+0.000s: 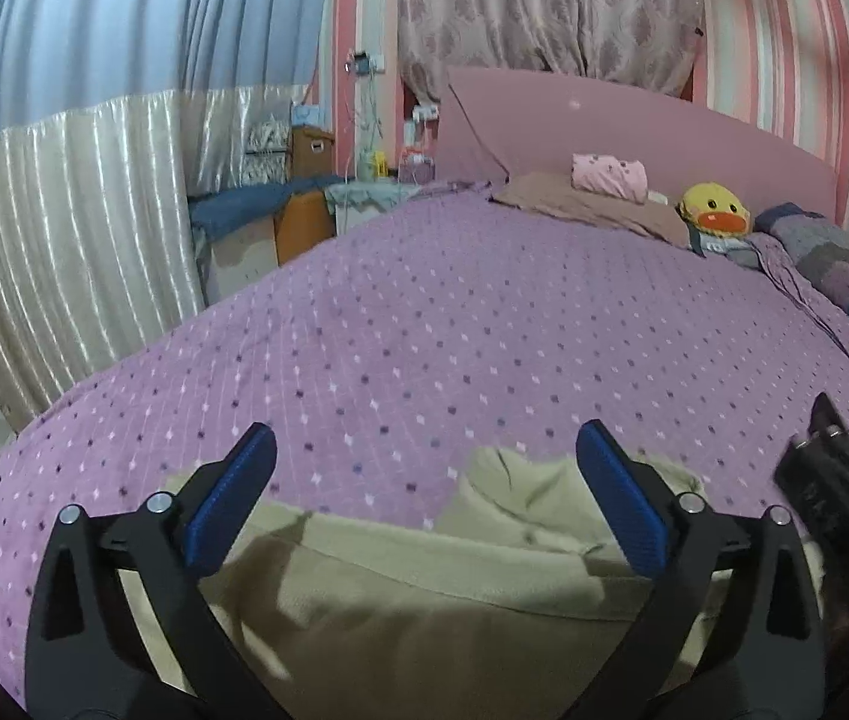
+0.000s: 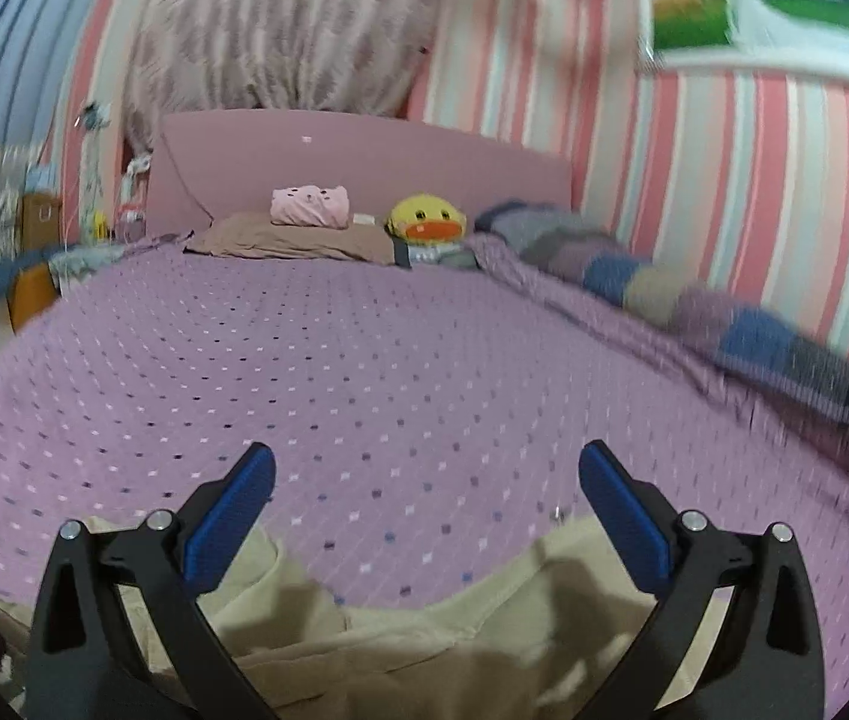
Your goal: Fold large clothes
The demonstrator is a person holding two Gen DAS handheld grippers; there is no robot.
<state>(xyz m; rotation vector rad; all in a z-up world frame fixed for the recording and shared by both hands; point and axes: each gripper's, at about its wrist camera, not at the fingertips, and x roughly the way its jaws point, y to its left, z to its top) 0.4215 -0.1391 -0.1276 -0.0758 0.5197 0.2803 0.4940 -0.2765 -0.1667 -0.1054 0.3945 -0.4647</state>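
Note:
A beige garment (image 1: 400, 594) lies rumpled on the purple dotted bedspread (image 1: 424, 324) at the near edge of the bed. My left gripper (image 1: 424, 456) hangs over it with its blue pads (image 1: 232, 498) wide apart and nothing between them. At the right edge of the left wrist view, part of the other gripper (image 1: 832, 480) shows. In the right wrist view the same beige garment (image 2: 424, 642) lies below my right gripper (image 2: 424, 474), which is open too, with only bedspread (image 2: 364, 360) and cloth behind the gap. That view is blurred.
At the head of the bed lie a brown pillow (image 1: 592, 204), a pink folded cloth (image 1: 610, 174) and a yellow duck plush (image 1: 715, 210) before a pink headboard (image 1: 604, 126). A patchwork blanket (image 2: 694, 300) runs along the striped wall. Curtains (image 1: 64, 210) and cluttered furniture (image 1: 298, 210) stand left.

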